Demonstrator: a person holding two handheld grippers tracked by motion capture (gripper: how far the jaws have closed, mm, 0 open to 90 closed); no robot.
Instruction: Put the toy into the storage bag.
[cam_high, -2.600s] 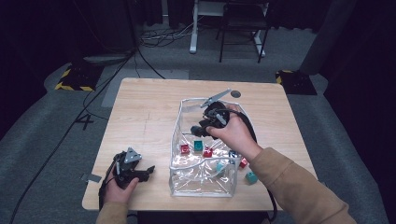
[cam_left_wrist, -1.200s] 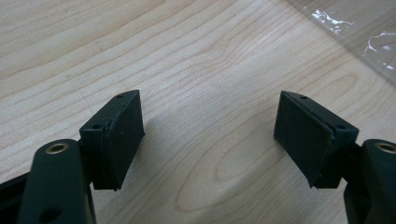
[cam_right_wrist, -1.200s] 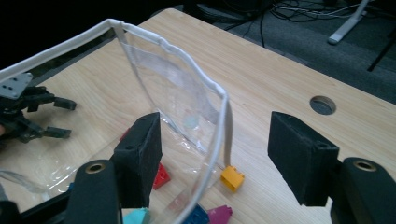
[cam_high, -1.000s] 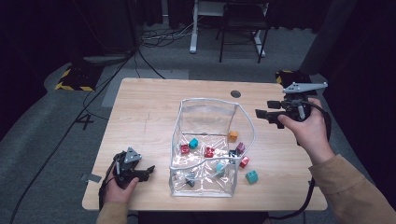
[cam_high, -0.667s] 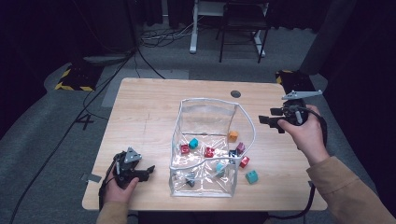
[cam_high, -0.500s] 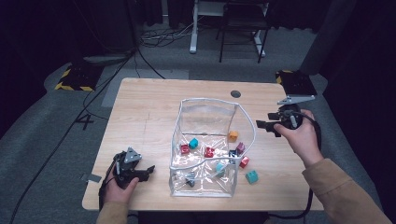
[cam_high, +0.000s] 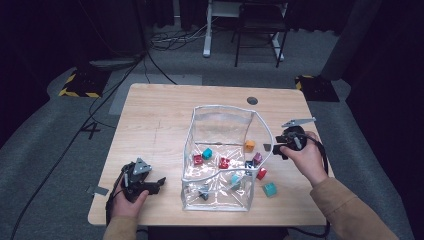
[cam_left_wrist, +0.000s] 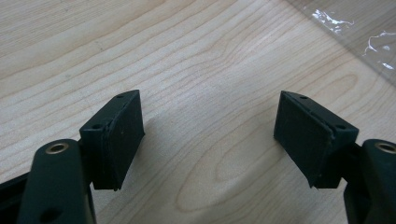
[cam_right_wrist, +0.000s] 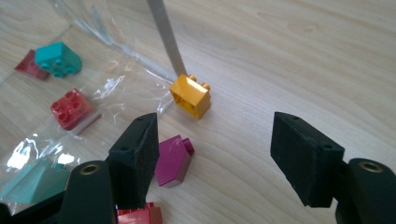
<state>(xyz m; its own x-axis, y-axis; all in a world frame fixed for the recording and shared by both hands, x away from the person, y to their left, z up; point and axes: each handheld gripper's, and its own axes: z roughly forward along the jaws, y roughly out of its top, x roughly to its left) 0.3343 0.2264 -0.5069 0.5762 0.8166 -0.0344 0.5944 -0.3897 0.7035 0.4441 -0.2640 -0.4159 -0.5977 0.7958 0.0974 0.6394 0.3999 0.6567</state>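
Note:
A clear plastic bag stands open in the middle of the wooden table, with several small toy bricks in and around it. My right gripper is open at the bag's right side, empty, low over the table. In the right gripper view an orange brick lies ahead of the right gripper, and a magenta brick sits just beside the left jaw. My left gripper rests open near the front left edge; in its own view the left gripper spans bare wood.
Red and teal bricks lie under the clear plastic. A teal brick and a red one lie outside the bag's front right corner. A bag corner shows ahead of the left gripper. Cables and a chair stand beyond the table.
The right gripper left the bag's mouth, swung out past the table's right edge, then came down and back to the bag's right side. The left gripper has stayed put.

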